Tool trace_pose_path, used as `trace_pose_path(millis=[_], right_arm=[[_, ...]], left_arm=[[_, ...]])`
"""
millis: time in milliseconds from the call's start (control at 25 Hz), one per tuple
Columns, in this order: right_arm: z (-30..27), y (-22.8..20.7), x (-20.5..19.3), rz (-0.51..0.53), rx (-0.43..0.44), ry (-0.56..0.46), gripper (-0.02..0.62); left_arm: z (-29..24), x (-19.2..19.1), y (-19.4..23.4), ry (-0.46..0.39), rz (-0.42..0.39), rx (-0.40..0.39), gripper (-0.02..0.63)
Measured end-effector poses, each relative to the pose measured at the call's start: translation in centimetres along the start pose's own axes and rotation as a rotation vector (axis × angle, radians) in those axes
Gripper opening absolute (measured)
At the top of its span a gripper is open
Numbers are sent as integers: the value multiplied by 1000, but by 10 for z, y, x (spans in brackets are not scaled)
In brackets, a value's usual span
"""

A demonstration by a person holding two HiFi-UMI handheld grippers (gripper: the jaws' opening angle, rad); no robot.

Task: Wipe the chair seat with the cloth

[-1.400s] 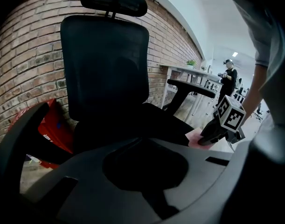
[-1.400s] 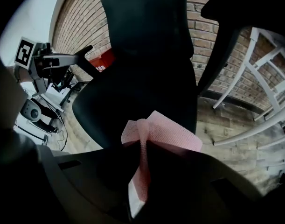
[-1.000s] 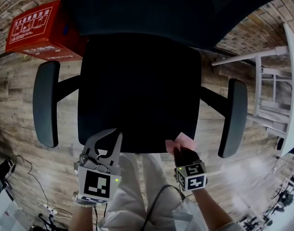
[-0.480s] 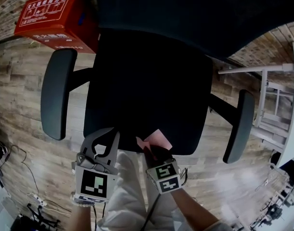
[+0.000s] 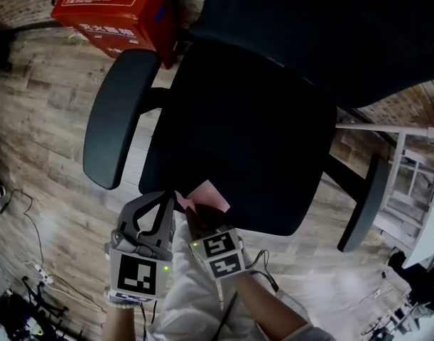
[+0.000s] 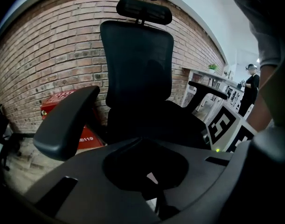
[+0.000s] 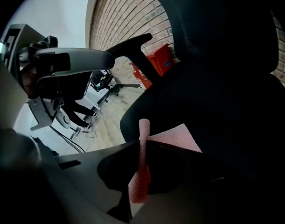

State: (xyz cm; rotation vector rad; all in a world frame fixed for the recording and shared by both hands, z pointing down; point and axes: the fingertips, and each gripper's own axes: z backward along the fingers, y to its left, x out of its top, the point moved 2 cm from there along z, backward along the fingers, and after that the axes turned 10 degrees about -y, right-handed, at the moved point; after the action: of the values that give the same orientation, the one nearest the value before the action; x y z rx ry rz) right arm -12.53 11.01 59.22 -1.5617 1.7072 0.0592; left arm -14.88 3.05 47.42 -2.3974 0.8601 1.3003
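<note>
The black chair seat (image 5: 252,133) fills the middle of the head view. A pink cloth (image 5: 206,196) lies on its front left edge, and my right gripper (image 5: 193,215) is shut on it. In the right gripper view the cloth (image 7: 172,136) spreads flat on the seat (image 7: 217,111), with a folded strip pinched between the jaws of the right gripper (image 7: 141,146). My left gripper (image 5: 168,199) hangs just left of it at the seat's front corner, shut and holding nothing. The left gripper (image 6: 141,140) looks up at the seat (image 6: 156,120) and the backrest.
Dark armrests stand on either side (image 5: 121,116) (image 5: 366,201), and the backrest (image 5: 309,27) rises behind. A red box (image 5: 114,6) sits on the wooden floor at the back left. A white frame (image 5: 415,162) stands at the right. Cables (image 5: 18,275) lie at the lower left.
My right gripper has slid the pink cloth leftward along the seat's front edge, from the right corner to beside the left gripper. The left gripper has stayed put.
</note>
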Motion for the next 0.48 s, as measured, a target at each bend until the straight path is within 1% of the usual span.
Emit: trace_pose_path(millis=[240,360,480], right_arm=[[-29,26,11,31,59,3,51],[-26,25,17,30,52,-11,51],[-9,17,25,19,19,-32,51]], left_arm=[[15,-7,12,-4,15,43,17],[20,-4,14,-6,12,48,17],[24,8,13,-17,1,45,17]])
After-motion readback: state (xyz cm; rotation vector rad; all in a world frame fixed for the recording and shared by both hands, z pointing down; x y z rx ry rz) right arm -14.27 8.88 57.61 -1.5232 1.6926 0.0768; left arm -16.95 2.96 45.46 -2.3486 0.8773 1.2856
